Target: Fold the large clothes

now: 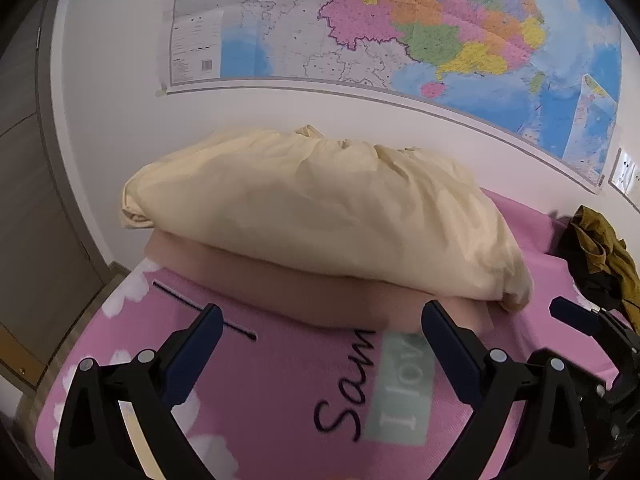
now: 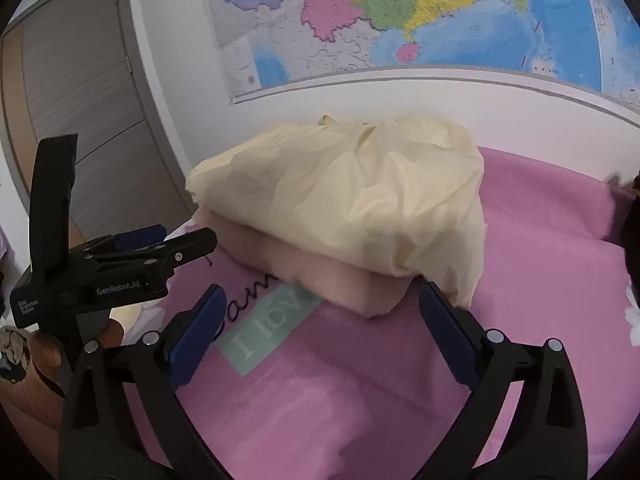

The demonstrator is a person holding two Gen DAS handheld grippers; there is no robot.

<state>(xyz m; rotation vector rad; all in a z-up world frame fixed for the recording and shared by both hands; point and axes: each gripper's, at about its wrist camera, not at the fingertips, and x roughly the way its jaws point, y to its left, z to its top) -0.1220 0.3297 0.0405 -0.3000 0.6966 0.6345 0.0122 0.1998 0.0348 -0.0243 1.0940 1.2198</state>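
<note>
Lying on the pink blanket [image 1: 280,392] are 2 folded garments in a stack: a cream one [image 1: 320,216] on top of a peach one [image 1: 304,292], set against the white wall under a map [image 1: 400,28]. From left to right in the left view: a door [image 1: 28,200], the stack, then a crumpled olive cloth [image 1: 604,252] well to its right. Left tongs [image 1: 320,332] hover wide open, empty, just in front of the stack. Right tongs [image 2: 318,308] are also spread open, holding nothing, their right finger [image 2: 444,324] near the stack's front corner. Blanket lettering shows between both sets of fingers
</note>
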